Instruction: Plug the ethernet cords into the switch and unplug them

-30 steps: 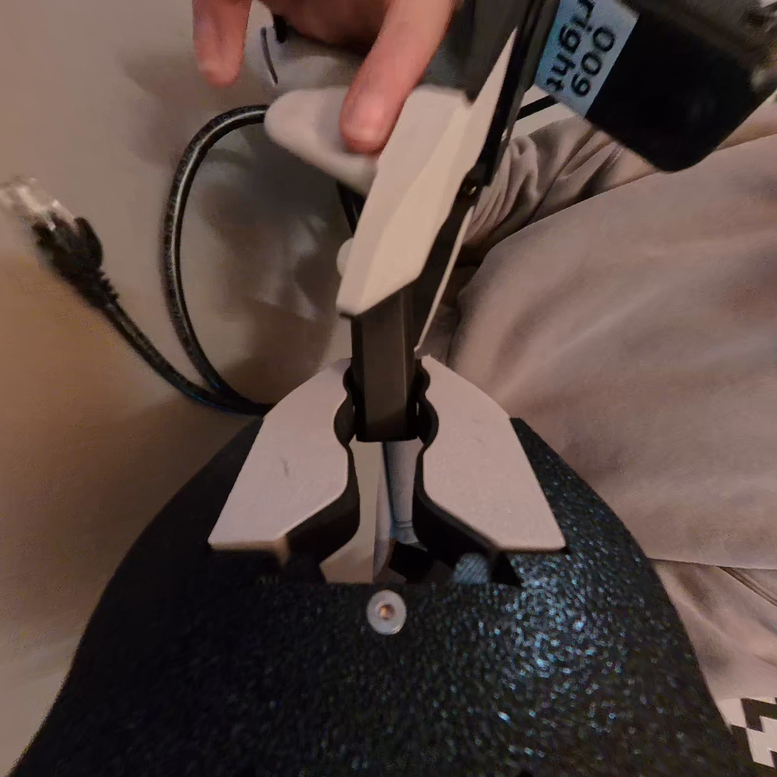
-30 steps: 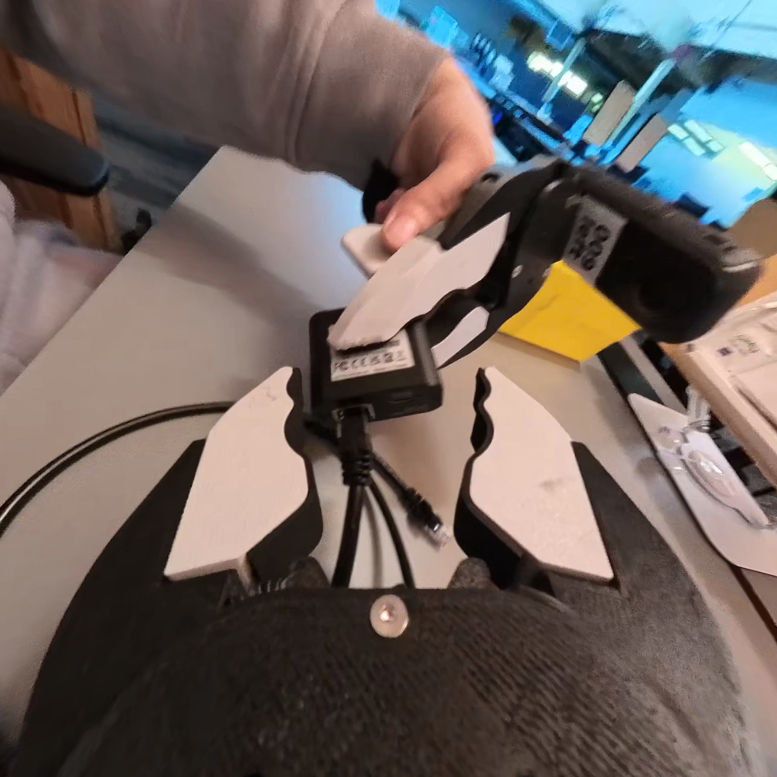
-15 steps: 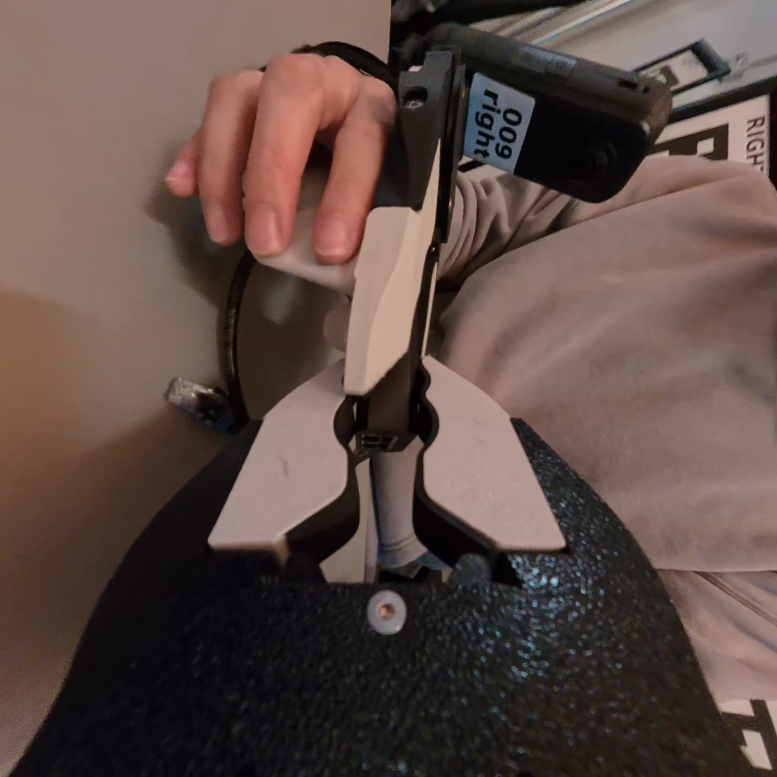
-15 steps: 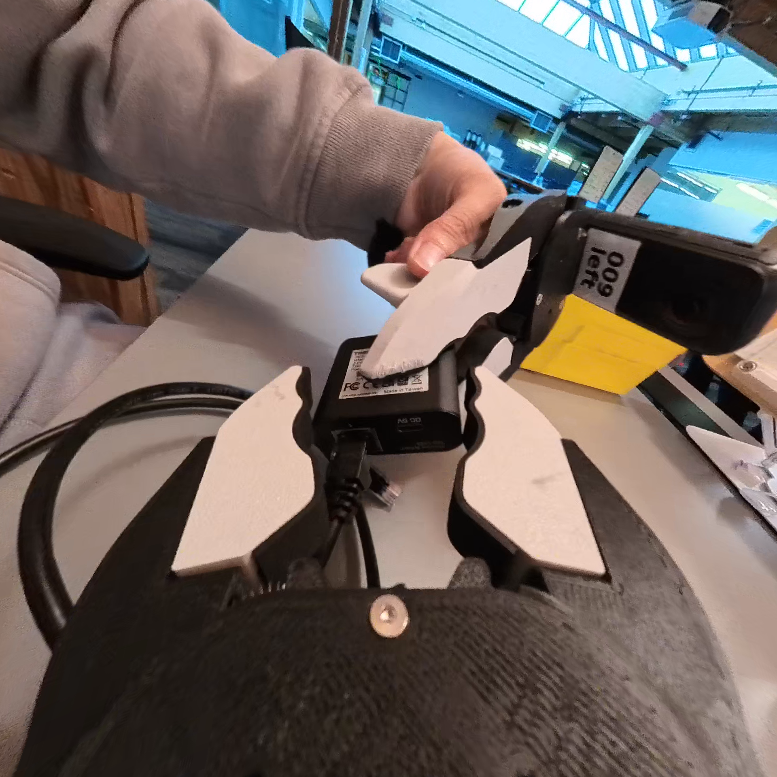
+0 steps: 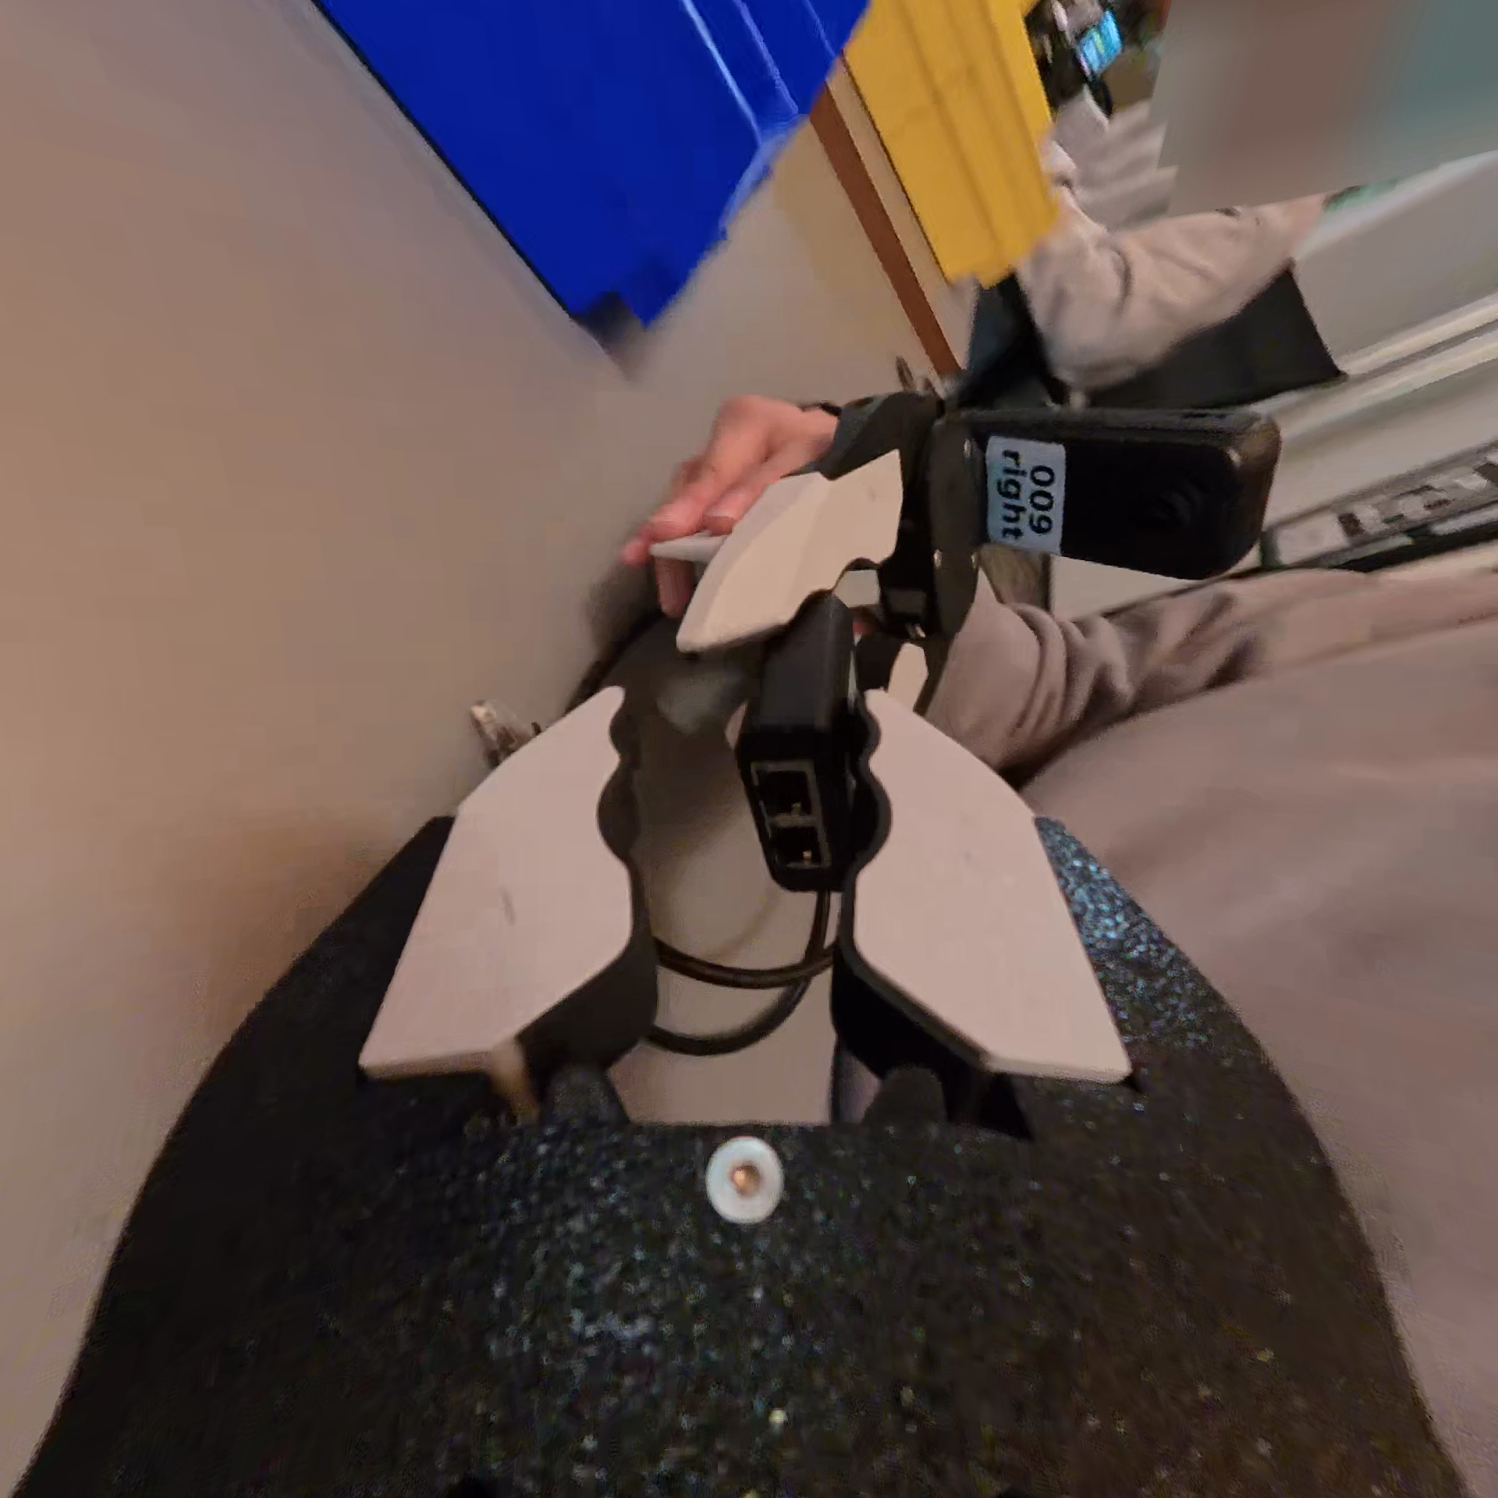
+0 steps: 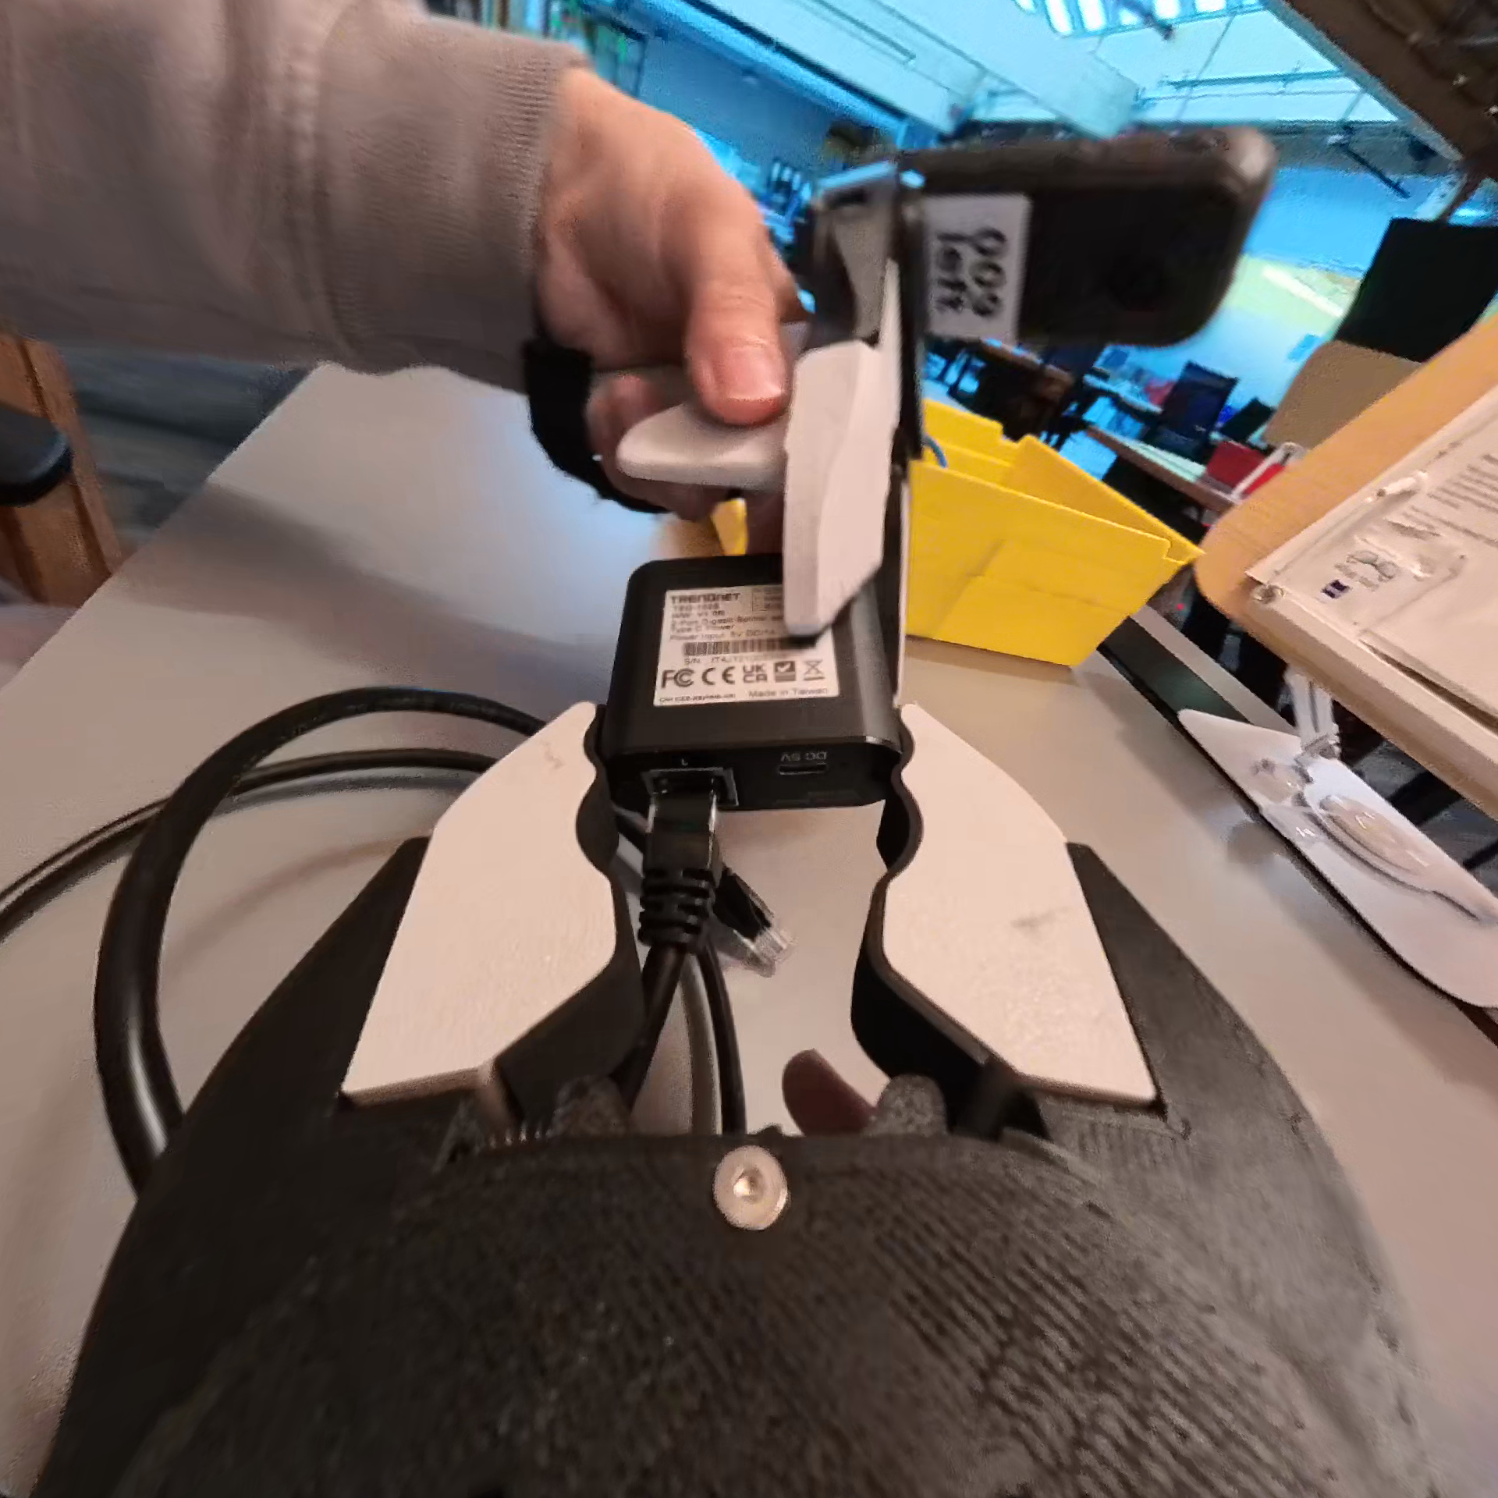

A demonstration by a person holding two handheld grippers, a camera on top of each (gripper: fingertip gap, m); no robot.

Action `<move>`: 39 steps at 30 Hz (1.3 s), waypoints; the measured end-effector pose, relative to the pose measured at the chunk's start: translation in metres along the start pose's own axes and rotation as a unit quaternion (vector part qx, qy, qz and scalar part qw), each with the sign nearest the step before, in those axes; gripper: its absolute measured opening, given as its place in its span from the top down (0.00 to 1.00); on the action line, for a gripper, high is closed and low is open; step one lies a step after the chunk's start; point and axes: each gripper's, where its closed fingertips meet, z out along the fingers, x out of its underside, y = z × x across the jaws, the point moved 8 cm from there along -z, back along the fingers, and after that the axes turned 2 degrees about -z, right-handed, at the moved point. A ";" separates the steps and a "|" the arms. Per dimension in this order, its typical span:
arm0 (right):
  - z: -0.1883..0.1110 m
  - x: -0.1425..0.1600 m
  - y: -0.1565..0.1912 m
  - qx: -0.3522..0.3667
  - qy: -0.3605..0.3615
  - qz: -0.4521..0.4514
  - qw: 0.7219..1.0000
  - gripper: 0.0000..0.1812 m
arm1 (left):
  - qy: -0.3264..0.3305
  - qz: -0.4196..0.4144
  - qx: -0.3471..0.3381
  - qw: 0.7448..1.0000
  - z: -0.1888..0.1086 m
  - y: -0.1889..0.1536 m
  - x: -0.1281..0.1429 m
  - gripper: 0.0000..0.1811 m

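Observation:
The black switch (image 6: 754, 673) is held above the grey table (image 6: 324, 527), between the fingertips of my right gripper (image 6: 747, 717), which is shut on its two sides. One black ethernet cord (image 6: 677, 875) is plugged into its near port. A second, loose plug (image 6: 754, 932) lies on the table below. In the left wrist view the switch (image 5: 798, 778) shows two empty ports. My left gripper (image 5: 742, 713) is open around that end, and only its right finger touches the switch. The right gripper (image 5: 770, 584) holds the far end.
A yellow bin (image 6: 1037, 551) stands behind the switch, and a blue bin (image 5: 608, 146) beside it. Papers on a brown board (image 6: 1378, 567) and a plastic blister pack (image 6: 1337, 819) lie at the right. Thick black cable loops (image 6: 162, 811) lie at the left. Only a small space, under 4 cm, lies between the two pairs of fingers.
My right gripper has closed on the switch. My left gripper, which was shut on it, has opened. The switch has turned so that its two empty ports face the left camera.

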 end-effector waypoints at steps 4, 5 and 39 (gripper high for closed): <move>-0.003 0.000 -0.007 0.023 -0.014 0.026 0.999 0.65 | -0.039 -0.018 -0.017 0.999 -0.002 -0.010 0.010 0.76; -0.003 -0.001 -0.007 0.025 -0.015 0.025 0.999 0.65 | -0.044 -0.023 0.008 0.999 0.001 -0.012 0.013 0.82; -0.025 -0.003 -0.022 -0.005 -0.118 0.132 0.984 0.63 | -0.192 0.273 -0.332 0.882 -0.129 -0.031 0.006 0.70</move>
